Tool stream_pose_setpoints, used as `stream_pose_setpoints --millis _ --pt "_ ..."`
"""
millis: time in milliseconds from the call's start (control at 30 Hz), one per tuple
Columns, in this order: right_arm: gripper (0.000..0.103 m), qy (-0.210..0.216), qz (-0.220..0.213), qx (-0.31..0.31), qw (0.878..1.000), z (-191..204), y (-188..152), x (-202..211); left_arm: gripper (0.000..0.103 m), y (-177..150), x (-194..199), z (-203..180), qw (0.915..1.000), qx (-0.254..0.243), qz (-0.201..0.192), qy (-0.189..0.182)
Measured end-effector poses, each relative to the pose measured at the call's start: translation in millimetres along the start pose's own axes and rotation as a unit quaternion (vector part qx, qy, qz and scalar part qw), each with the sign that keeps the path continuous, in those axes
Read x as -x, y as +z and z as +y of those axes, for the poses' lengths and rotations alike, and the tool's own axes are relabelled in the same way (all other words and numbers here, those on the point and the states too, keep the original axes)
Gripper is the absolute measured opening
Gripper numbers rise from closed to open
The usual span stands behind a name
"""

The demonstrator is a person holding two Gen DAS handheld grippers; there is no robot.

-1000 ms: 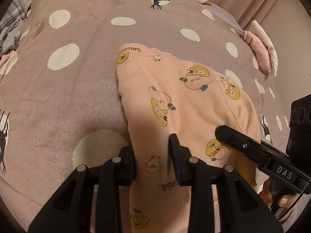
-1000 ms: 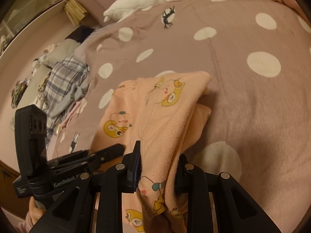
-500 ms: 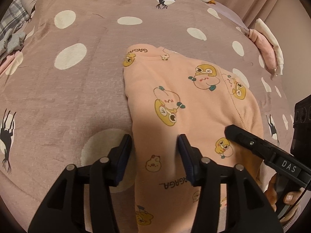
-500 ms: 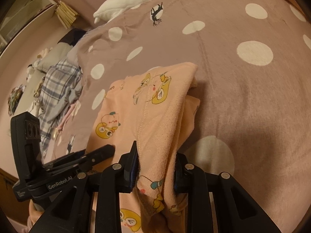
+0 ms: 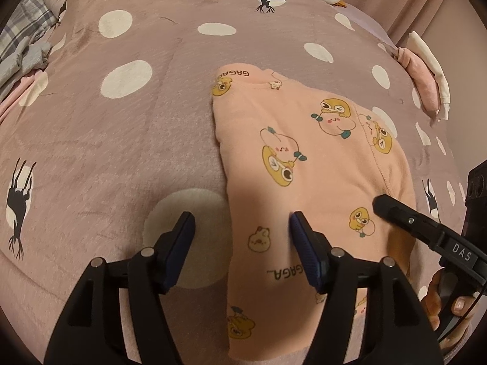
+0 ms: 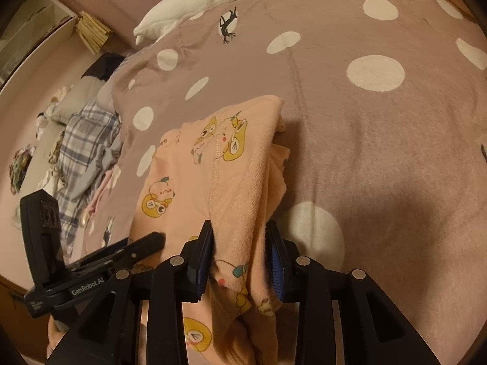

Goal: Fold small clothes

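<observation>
A small peach garment (image 5: 304, 158) with yellow cartoon prints lies folded on the mauve polka-dot bedspread (image 5: 121, 121). My left gripper (image 5: 242, 234) is open, its fingers astride the garment's near left edge and not gripping it. My right gripper (image 6: 240, 252) is shut on a bunched fold of the same garment (image 6: 213, 167), lifting its right edge a little. The right gripper shows at the right of the left wrist view (image 5: 426, 231), and the left gripper at the lower left of the right wrist view (image 6: 91, 261).
A pink and white cloth (image 5: 426, 82) lies at the bed's right side. Plaid and grey clothes (image 6: 85, 146) are heaped off the bed's left. A white pillow (image 6: 213, 3) sits at the far end.
My left gripper has opened, letting go of the garment's edge, and drawn back slightly. My right gripper keeps its hold on the fold.
</observation>
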State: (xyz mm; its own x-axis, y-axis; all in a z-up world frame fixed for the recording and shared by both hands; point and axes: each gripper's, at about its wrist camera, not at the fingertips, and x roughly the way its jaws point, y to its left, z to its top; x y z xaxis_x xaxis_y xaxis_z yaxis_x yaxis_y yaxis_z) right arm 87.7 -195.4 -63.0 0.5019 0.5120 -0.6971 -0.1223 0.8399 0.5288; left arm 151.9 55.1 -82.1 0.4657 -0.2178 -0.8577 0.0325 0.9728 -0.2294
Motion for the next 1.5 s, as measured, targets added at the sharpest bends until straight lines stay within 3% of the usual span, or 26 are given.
stream_pose_setpoints --millis 800,1200,1500 --pt "0.033 -0.042 -0.009 0.009 0.999 2 -14 17 0.066 -23 22 10 0.9998 -0.001 -0.007 0.017" --pt "0.033 -0.055 -0.027 0.044 0.997 19 -24 28 0.066 -38 30 16 0.9998 0.0 -0.006 0.021" --pt "0.033 -0.083 -0.008 0.065 0.994 22 -33 20 0.066 -47 31 18 0.9996 0.003 0.0 0.028"
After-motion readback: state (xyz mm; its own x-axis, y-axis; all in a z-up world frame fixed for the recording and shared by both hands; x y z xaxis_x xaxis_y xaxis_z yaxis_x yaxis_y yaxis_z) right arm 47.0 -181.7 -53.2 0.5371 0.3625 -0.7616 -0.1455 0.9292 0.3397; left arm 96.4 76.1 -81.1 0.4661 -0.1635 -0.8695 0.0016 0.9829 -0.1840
